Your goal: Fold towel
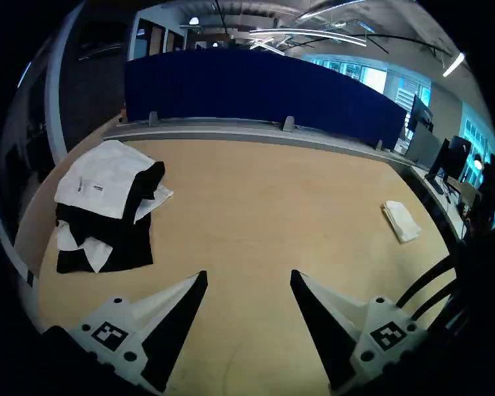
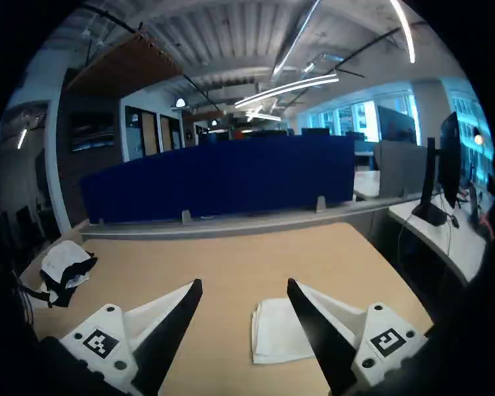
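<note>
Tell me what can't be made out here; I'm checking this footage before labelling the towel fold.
Folded white towel, right gripper view: right edge hidden behind a finger of the right gripper.
The towel, left gripper view: too small to count layers.
Black and white cloth pile, left gripper view: lower pieces covered by upper ones.

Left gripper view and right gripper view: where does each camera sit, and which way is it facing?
Left gripper view: rides on the left gripper, tilted down over the light wooden table toward the dark blue partition; its own two open fingers show at the bottom.
Right gripper view: rides on the right gripper, aimed more level across the table; its open fingers show, the folded white towel just ahead.
Shared: table, partition, towel, and the pile of black and white cloths at left.
</note>
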`<state>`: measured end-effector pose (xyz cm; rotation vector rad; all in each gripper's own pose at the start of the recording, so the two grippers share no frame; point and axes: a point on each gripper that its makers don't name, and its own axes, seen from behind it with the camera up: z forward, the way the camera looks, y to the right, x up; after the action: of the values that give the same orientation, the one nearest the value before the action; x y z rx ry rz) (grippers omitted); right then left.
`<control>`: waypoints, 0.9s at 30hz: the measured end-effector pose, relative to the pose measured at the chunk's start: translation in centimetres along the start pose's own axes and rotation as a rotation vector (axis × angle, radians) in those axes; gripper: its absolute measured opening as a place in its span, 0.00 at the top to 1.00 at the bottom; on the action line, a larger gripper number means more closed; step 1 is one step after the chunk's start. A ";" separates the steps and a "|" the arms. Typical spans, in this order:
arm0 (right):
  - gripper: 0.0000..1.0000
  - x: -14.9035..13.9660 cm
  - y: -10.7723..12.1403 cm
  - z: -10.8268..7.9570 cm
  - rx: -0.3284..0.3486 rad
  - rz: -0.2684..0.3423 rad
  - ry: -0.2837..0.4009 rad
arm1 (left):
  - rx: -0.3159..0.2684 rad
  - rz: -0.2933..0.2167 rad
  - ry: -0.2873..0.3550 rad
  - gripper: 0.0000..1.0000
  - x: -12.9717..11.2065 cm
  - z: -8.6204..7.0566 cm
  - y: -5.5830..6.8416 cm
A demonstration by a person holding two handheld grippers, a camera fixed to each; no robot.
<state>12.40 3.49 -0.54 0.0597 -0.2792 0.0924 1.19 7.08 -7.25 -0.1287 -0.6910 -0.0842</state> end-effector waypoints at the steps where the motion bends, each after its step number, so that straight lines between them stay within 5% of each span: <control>1: 0.00 0.3 -0.2 -0.3 -0.004 -0.007 0.021 | -0.001 0.001 0.003 0.07 0.1 0.1 0.0; 11: 0.00 0.6 -2.6 -1.3 -0.011 -0.008 0.088 | -0.010 0.002 0.074 0.07 1.9 0.5 -0.3; 27: 0.00 1.0 -5.6 -1.4 -0.004 -0.004 0.109 | 0.019 0.041 0.423 0.07 10.7 -1.4 -2.2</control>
<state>14.27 -1.87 -1.88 0.0515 -0.1704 0.0906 10.02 4.35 -1.33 -0.1025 -0.2666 -0.0625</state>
